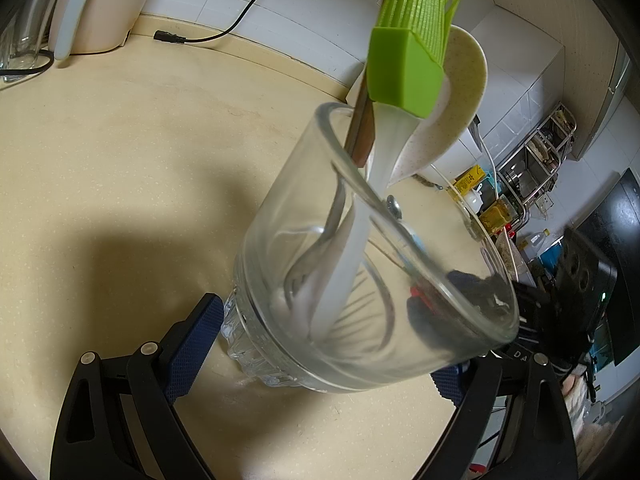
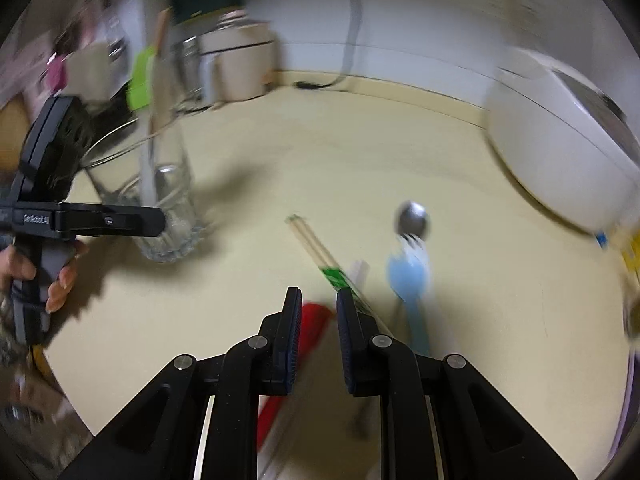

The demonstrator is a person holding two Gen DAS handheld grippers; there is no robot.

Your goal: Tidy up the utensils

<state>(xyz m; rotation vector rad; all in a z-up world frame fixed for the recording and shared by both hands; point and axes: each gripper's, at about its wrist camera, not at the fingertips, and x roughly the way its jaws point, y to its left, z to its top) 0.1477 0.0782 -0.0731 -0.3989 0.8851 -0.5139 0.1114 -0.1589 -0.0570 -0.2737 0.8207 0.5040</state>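
Glass (image 1: 360, 280) at centre frame, clamped at its base by the left tongs (image 1: 320, 364), holds a green brush (image 1: 408, 64) and spoon (image 1: 444, 116). Right view, blurred: right tongs (image 2: 318, 336), slightly apart and empty, hover over chopsticks (image 2: 316, 250), red (image 2: 304, 344) and blue (image 2: 412, 280) utensils low on the bench (image 2: 320, 152).

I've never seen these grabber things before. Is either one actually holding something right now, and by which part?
The left gripper clamps the glass at its base. The right gripper holds nothing.
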